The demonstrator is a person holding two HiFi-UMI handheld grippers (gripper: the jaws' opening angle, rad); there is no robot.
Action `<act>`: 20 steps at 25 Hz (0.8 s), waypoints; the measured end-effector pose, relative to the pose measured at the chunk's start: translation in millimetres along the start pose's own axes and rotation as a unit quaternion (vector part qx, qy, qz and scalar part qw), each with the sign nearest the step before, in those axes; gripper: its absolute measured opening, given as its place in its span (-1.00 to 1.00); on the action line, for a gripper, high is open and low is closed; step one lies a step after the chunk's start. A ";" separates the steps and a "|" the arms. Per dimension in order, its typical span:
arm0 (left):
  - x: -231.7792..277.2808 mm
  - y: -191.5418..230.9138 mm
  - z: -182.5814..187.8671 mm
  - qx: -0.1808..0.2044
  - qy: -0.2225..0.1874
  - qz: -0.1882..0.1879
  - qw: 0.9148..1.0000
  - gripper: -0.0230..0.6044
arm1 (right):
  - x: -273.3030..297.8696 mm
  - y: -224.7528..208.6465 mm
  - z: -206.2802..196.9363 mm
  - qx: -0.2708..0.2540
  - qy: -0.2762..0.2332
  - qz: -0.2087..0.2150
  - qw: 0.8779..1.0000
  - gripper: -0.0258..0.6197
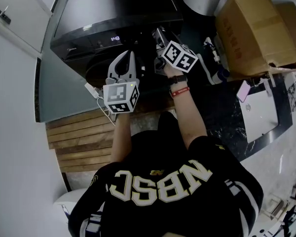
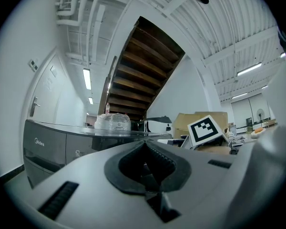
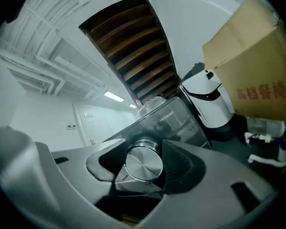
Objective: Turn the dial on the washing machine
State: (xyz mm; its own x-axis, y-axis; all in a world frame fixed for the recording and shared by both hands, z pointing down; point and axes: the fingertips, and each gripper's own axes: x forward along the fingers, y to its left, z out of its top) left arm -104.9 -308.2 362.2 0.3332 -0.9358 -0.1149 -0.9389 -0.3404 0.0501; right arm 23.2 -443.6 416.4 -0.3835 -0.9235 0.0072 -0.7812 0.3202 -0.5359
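Dial, round brushed steel (image 3: 144, 166), clamped by right gripper (image 3: 140, 159) on dark-grey "Midea" washing machine (image 2: 50, 151); left gripper (image 2: 147, 162) closed, empty.

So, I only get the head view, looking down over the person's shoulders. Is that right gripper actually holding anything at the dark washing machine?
Observer: Yes. In its own view the right gripper is closed on a round silver dial.
Operator: And the left one?
Observer: The left gripper has its jaws together, with nothing between them.
Operator: Anything on top of the machine?
Observer: A clear plastic-wrapped bundle sits on the washing machine.
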 end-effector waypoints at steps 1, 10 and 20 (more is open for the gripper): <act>0.1 0.6 -0.3 -0.001 0.000 0.001 1.000 -0.88 | -0.5 0.9 0.9 -0.007 0.001 -0.003 1.000 -0.19; 2.5 -2.6 -3.8 -0.004 0.003 -0.002 1.000 -0.88 | -0.1 2.8 -0.1 -0.012 0.006 -0.002 1.000 -0.19; 3.1 -4.1 -4.1 -0.003 0.003 -0.001 1.000 -0.88 | -1.7 -2.3 1.0 0.045 0.001 -0.007 0.999 -0.19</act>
State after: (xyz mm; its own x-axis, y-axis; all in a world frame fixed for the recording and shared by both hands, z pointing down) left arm -99.6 -310.0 365.7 0.3354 -0.9358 -0.1083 -0.9379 -0.3426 0.0555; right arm 26.1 -442.9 416.8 -0.3743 -0.9272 0.0161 -0.7391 0.2878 -0.6091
